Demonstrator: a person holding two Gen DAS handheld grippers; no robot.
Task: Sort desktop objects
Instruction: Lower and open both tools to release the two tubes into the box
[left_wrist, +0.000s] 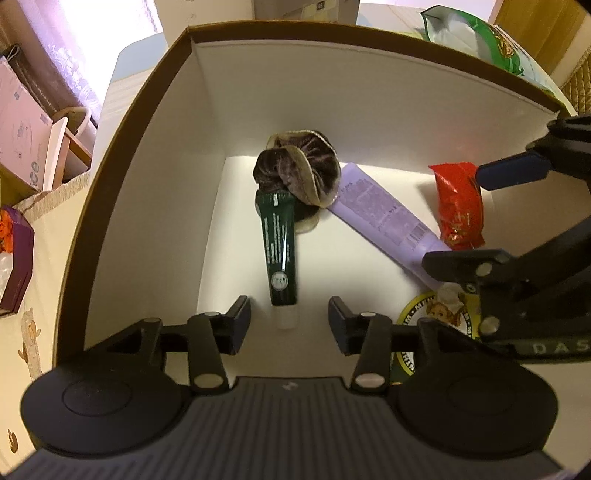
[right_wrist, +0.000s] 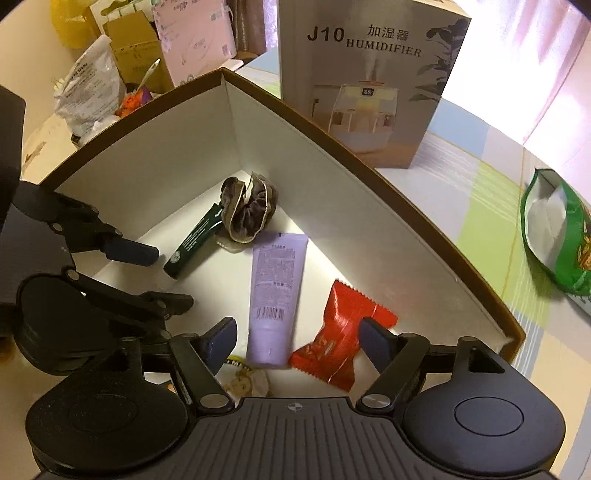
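A brown-rimmed box with white walls holds a dark green tube, a brown velvet scrunchie, a lilac tube, a red snack packet and a round yellow-green item. My left gripper hangs open above the green tube's clear cap, its pads apart from the tube. My right gripper is open inside the box; the lilac tube and the red packet lie loose on the floor between its fingers. The green tube and scrunchie lie further in.
A humidifier carton stands just behind the box's far wall. An open green snack bag lies on the checked cloth to the right. Bags and cartons crowd the far left. A purple box sits on the table outside the left wall.
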